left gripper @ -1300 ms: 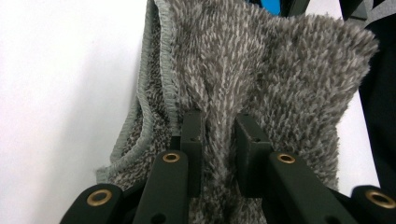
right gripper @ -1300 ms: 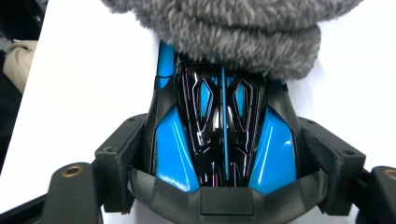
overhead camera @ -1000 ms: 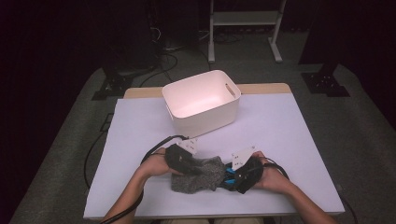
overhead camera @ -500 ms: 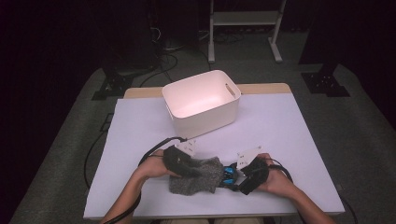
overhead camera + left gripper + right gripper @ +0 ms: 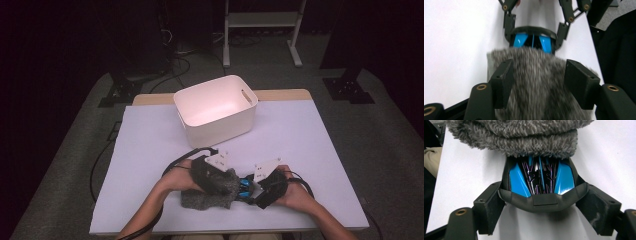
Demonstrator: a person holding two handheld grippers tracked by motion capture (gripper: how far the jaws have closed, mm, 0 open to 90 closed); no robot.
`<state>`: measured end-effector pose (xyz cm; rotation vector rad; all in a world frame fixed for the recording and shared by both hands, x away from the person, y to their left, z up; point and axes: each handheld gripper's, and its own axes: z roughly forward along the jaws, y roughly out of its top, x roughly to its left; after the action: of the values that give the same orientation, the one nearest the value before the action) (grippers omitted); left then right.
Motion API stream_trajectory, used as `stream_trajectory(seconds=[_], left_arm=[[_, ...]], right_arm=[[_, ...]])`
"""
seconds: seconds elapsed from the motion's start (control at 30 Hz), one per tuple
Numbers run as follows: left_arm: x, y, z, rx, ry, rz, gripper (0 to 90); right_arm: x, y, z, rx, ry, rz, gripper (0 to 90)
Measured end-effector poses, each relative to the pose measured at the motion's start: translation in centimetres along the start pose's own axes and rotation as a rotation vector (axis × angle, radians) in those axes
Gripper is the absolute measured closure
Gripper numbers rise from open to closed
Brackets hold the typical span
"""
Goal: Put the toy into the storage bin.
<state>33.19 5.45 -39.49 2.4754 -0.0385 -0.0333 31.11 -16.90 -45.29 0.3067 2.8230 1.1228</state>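
Low in the high view, just left of centre, the left tool (image 5: 227, 181) sits over a grey fuzzy cloth (image 5: 210, 195) that lies on the white worktop (image 5: 300, 135) near its front edge. In the left gripper view its two black pads stand apart on either side of the fluffy pile, not pinching it; the jaws have just been opening, with the cloth between them but let go.

Moving right, a blue-and-black toy (image 5: 245, 187) pokes out from the right end of the cloth. In the right gripper view that toy (image 5: 540, 182) has its wide black rim set between the pads of the right tool (image 5: 544, 212), which looks clamped on it, while its far end runs under the folded edge of the cloth (image 5: 524, 140) at the top of the frame.

So the line that matters runs left to right across the bottom of the high view: cloth, toy, right tool. The toy's long axis lies along that line, pointing into the cloth. My guess is the next move slides toy and cloth along this axis, and the right hand (image 5: 295, 192) is the one placed for it. The white bin (image 5: 220, 130) stands well apart, toward the upper middle.
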Motion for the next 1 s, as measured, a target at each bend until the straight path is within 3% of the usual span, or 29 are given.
stream_trajectory(seconds=[0.17, 0.27, 0.4, 0.43, 0.53, 0.7, 0.87, 1.0], left_arm=[[0.2, 0.4, 1.8, 0.078, 0.014, 0.012, 34.9], [0.3, 0.3, 2.1, 0.079, 0.023, 0.005, 37.6], [0.5, 0.2, 1.5, 0.036, 0.035, -0.023, 52.5], [0.5, 0.1, 1.2, 0.025, 0.046, -0.027, 68.7], [0.2, -0.1, 0.8, 0.040, 0.041, -0.028, 75.2], [-0.1, 0.1, 0.8, 0.046, 0.000, -0.011, 77.2], [-0.4, 1.5, 1.8, 0.037, -0.033, 0.024, 77.1], [-0.3, 2.0, 2.7, 0.045, -0.044, 0.026, 77.1]], right_arm=[[0.0, -0.1, 0.0, -0.005, 0.000, -0.002, 22.4], [0.0, 0.0, 0.0, -0.005, 0.003, 0.002, 22.5], [0.0, 0.0, 0.1, -0.010, 0.006, -0.006, 22.6], [-0.1, 0.0, 0.2, -0.010, 0.005, -0.013, 22.7], [0.2, 0.2, 0.4, -0.013, -0.006, -0.029, 22.9], [0.2, 0.9, 1.0, -0.016, 0.000, -0.035, 23.0], [0.3, 1.3, 1.5, -0.021, -0.001, -0.028, 23.0], [0.3, 1.4, 1.7, -0.029, -0.004, -0.037, 23.0]])
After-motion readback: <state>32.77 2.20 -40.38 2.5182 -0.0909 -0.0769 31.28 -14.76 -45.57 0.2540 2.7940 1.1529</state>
